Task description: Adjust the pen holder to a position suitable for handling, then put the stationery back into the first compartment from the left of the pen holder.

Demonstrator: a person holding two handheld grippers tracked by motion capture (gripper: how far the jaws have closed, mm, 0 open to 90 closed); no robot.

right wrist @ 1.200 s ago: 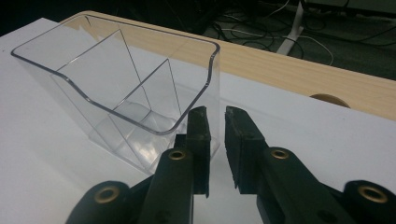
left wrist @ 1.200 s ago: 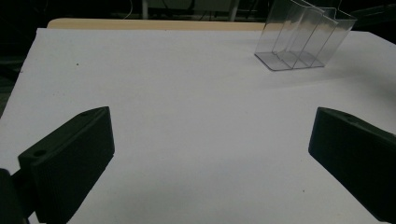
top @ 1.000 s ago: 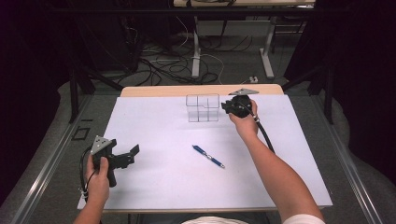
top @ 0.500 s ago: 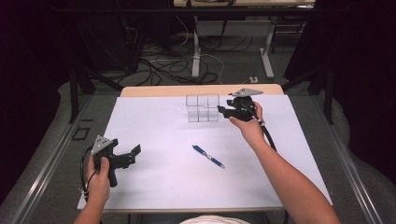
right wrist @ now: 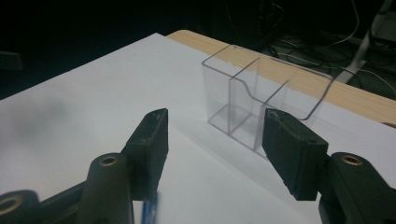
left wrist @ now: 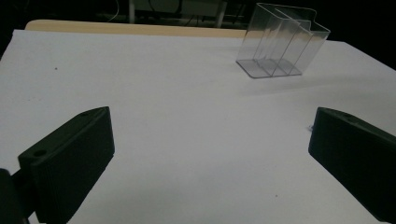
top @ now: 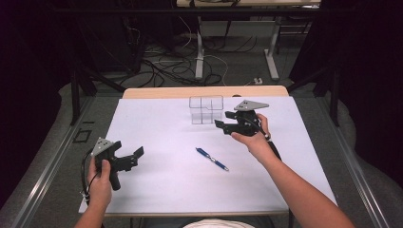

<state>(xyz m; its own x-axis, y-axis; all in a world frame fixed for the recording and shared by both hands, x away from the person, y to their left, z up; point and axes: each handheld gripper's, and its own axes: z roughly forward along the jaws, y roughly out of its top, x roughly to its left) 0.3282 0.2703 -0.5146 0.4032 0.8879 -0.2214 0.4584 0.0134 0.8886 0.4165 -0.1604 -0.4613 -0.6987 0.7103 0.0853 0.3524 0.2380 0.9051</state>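
While right gripper [top: 227, 121] backs off, jaws just opening, empty | clear organizer [top: 206, 109] at 12 on worktop [top: 157, 123] | pen [top: 212, 158] probably next | left gripper [top: 130, 156] open | risk: trailing cable topples organizer

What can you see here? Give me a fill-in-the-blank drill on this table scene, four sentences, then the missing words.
1. The clear organizer stands on the white sheet near the table's ____ edge.
2. The pen lying on the sheet is ____ in colour.
3. The jaws of the right gripper have just been opening, and between them is ____.
4. The left gripper has its jaws ____, holding nothing.

Missing words: far; blue; nothing; open
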